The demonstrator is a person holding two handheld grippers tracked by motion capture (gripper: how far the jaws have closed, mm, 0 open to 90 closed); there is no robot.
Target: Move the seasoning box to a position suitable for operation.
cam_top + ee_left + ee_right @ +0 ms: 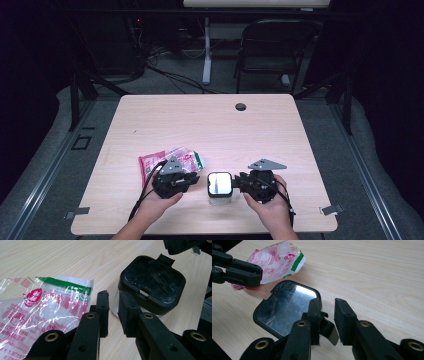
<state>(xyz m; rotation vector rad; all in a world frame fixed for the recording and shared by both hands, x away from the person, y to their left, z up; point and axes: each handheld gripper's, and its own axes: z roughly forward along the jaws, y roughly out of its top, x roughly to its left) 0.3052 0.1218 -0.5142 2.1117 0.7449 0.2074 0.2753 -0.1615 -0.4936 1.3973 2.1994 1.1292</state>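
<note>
A small clear container (219, 195) with a black hinged lid (219, 183) stands at the lower centre of the high view, on the tabletop (210, 125), between the two tools. A red-and-white printed plastic packet (172, 161) lies just behind the left hand-held gripper (192, 178).

Left hand-held gripper: jaws parted by a narrow gap, empty, tips close against the container's clear wall. Right hand-held gripper (239, 181): jaws parted a little wider, nothing clamped — in the right gripper view its left jaw sits at the lid's edge, over the container's curved clear corner.

Risks, as judged:
- The container looks light and tall for its base; a one-sided push from either jaw could tip or slide it.
- A jaw catching the lid's front tab could spring the lid open unintentionally.
- The slick packet lies close to the left tool and could be dragged or snagged.

Not determinable: whether either jaw actually touches the container; the container's contents, hidden under the reflective lid; most of the packet's print, partly covered by the left tool.
</note>
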